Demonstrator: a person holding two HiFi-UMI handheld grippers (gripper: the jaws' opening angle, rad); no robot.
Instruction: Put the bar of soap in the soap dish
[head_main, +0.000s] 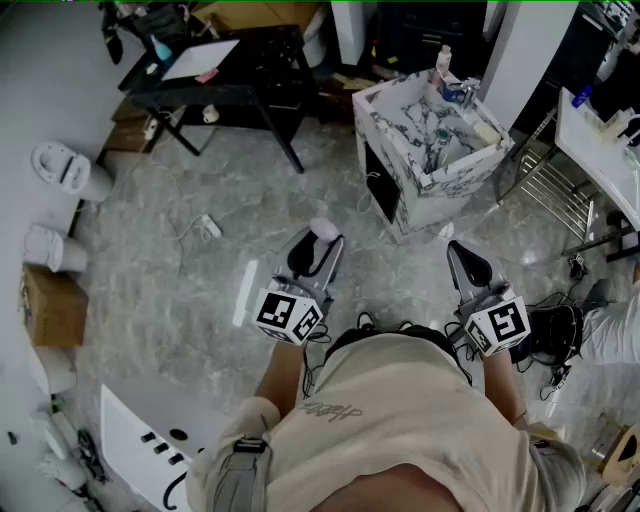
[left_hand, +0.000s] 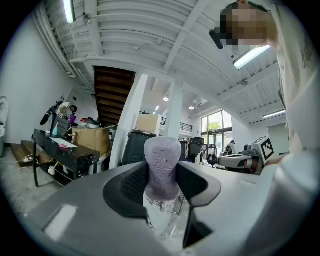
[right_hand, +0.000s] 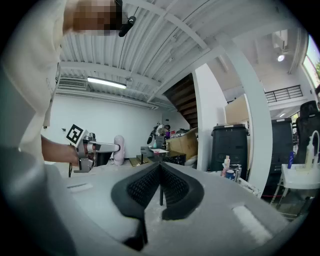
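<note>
We see the left gripper (left_hand: 162, 176) held about level, its jaws set wide and its ribbed pads (left_hand: 134, 184) pressing on the two broad faces of the bar of soap (left_hand: 162, 167). The pale lilac bar stands on end between the pads and rises past their tips; the lettering pressed into its face is too faint for us to read. In the head view the same bar (head_main: 323, 230) shows at the front end of this gripper, above the grey marbled floor (head_main: 200, 290).

The right gripper (right_hand: 160, 182) is tilted slightly down. Its jaws meet along a thin seam, with nothing between them. Off to its left, its own view shows the left gripper (right_hand: 95, 147) with the soap (right_hand: 118, 149) at its tip.

Ahead of the right gripper, and ahead and to the right of the left one, stands a marble-patterned washstand (head_main: 430, 175), well apart from both. Small items crowd its top, and we cannot pick out a soap dish among them. A black table (head_main: 235, 85) stands ahead and to the left of the left gripper.
</note>
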